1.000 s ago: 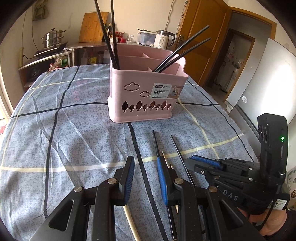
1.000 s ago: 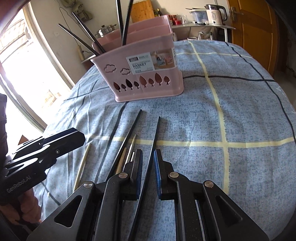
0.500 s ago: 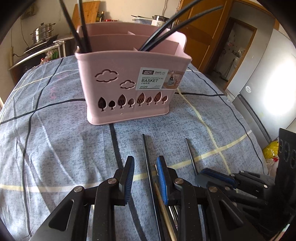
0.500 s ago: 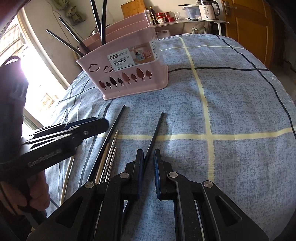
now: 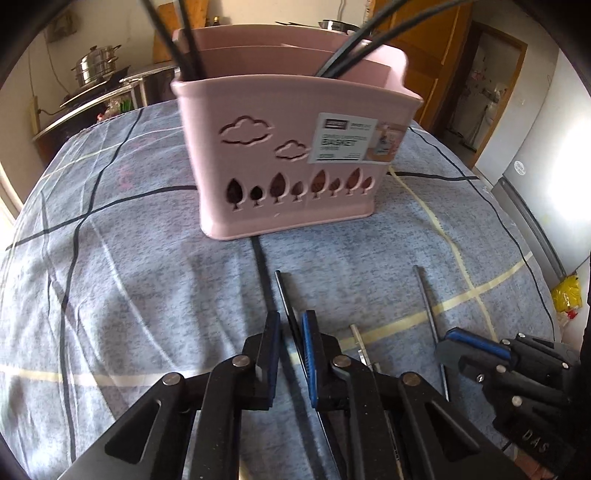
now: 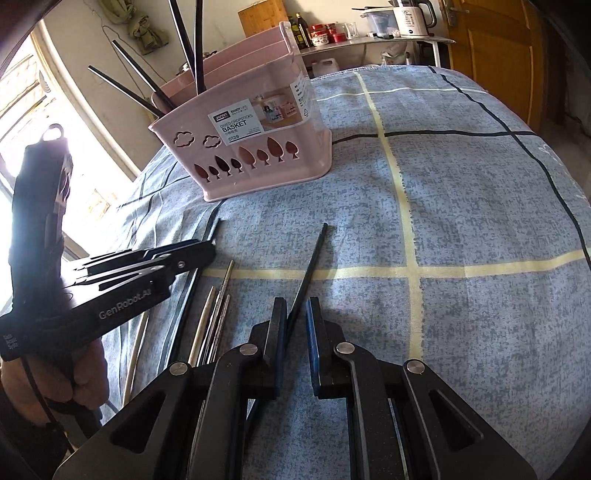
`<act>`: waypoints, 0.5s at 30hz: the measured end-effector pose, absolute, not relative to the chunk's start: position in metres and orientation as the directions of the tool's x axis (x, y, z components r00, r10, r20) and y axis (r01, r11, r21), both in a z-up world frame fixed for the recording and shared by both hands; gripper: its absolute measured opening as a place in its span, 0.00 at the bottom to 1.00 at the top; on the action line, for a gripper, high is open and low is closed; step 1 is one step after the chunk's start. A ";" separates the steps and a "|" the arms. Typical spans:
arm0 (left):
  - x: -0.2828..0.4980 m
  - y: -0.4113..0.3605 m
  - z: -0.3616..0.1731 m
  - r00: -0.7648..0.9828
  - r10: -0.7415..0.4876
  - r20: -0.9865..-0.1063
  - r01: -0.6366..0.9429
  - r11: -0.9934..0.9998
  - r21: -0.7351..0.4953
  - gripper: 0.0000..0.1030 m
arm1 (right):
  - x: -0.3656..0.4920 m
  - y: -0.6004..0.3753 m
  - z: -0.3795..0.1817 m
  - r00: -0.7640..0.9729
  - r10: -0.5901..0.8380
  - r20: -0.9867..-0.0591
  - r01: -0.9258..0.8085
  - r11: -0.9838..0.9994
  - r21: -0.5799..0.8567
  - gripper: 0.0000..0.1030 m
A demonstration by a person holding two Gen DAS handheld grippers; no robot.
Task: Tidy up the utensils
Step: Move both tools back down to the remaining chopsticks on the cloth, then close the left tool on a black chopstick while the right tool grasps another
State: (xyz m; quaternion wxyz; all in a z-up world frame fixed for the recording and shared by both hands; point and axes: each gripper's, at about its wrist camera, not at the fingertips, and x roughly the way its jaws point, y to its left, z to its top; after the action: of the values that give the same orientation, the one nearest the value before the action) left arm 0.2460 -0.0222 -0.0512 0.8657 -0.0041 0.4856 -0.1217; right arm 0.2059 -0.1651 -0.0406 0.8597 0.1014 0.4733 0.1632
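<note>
A pink chopstick basket (image 5: 288,155) (image 6: 255,147) stands on the checked blue cloth with several black chopsticks (image 6: 184,48) upright in it. My left gripper (image 5: 291,325) (image 6: 207,254) is low over the cloth in front of it. Its jaws are closing on a black chopstick (image 5: 282,291) that lies between the pads. To its right, my right gripper (image 6: 295,314) (image 5: 447,343) is shut on another black chopstick (image 6: 312,262) (image 5: 424,295), whose tip points toward the basket. Between the two grippers lie thin metal and pale wooden chopsticks (image 6: 214,314).
One pale wooden chopstick (image 6: 138,343) lies near the hand holding the left gripper. A kettle (image 6: 410,16) and jars sit on a counter behind the table. A steel pot (image 5: 92,70) is at the back left, a wooden door (image 6: 495,55) at the right. The cloth falls away at the table's rounded edges.
My left gripper moved forward and down toward the basket, and its jaws narrowed around the black chopstick. My right gripper stayed almost still on its chopstick.
</note>
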 end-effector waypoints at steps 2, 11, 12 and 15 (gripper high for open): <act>0.245 -0.018 -0.051 0.493 -0.217 -0.842 0.201 0.971 -0.132 0.11 | 0.207 -0.165 -0.041 0.495 0.375 -0.784 -0.176 0.927 0.332 0.11; 0.243 -0.024 -0.050 0.476 -0.185 -0.860 0.209 0.973 -0.094 0.11 | 0.225 -0.154 -0.039 0.459 0.305 -0.834 -0.177 0.952 0.251 0.11; 0.243 -0.025 -0.050 0.480 -0.179 -0.859 0.211 0.974 -0.085 0.11 | 0.227 -0.152 -0.039 0.459 0.296 -0.837 -0.177 0.954 0.241 0.10; 0.242 -0.030 -0.051 0.487 -0.170 -0.857 0.219 0.973 -0.068 0.11 | 0.229 -0.148 -0.040 0.466 0.272 -0.842 -0.174 0.961 0.215 0.08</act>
State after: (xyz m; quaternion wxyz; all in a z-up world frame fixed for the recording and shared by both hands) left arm 0.2424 -0.0295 -0.0507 0.8618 0.0248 0.4940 -0.1126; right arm 0.2293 -0.1483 -0.0397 0.8548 0.0492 0.4999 0.1305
